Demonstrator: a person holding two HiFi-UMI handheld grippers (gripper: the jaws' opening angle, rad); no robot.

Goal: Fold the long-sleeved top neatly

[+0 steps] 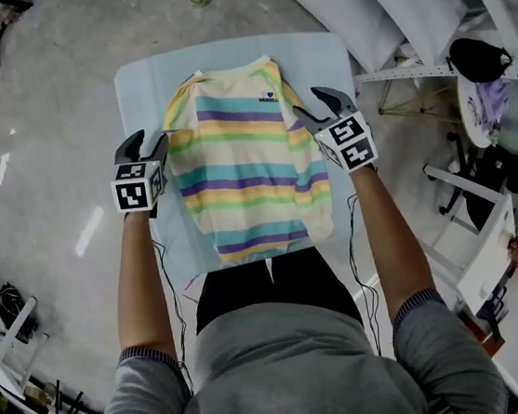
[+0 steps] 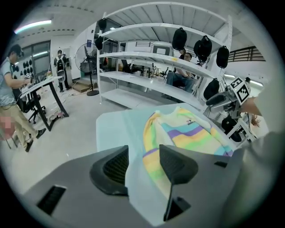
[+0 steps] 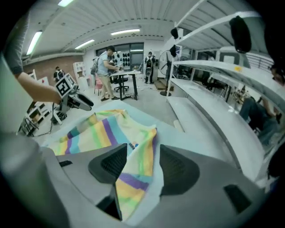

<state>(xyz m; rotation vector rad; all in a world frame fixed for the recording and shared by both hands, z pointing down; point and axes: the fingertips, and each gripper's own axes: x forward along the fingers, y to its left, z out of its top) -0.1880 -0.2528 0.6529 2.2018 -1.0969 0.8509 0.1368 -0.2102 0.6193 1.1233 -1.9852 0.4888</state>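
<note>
Status: long-sleeved top (image 1: pixel 249 165) lies flat in the middle of the worktop (image 1: pixel 136 85), collar at the far end, hem nearest the person. No sleeves stick out at either side and the outline is a narrow rectangle, so I judge both sleeves are already folded in. Left to do, by my read: the lengthwise fold, hem up to collar, then a tidy-up.

Tools:
- left tool (image 1: pixel 145 142) – jaws spread, beside the top's left edge. Its own view shows only the pale cover and the cloth's edge through the gap; nothing pinched.
- right tool (image 1: pixel 312 103) – jaws spread, at the right shoulder. A striped fold of the top shows between the jaws, but the pads don't press on it.

Materials:
- top: soft thin knit, horizontal stripes in cream, yellow, green, teal and purple, small dark print at the chest. Limp – right edge has a raised corner, a few shallow wrinkles across the body.
- worktop: rounded-corner rectangle under a smooth pale blue cover, matte.
- tool jaws: dark, hard-looking, with ribbed pads.
</note>
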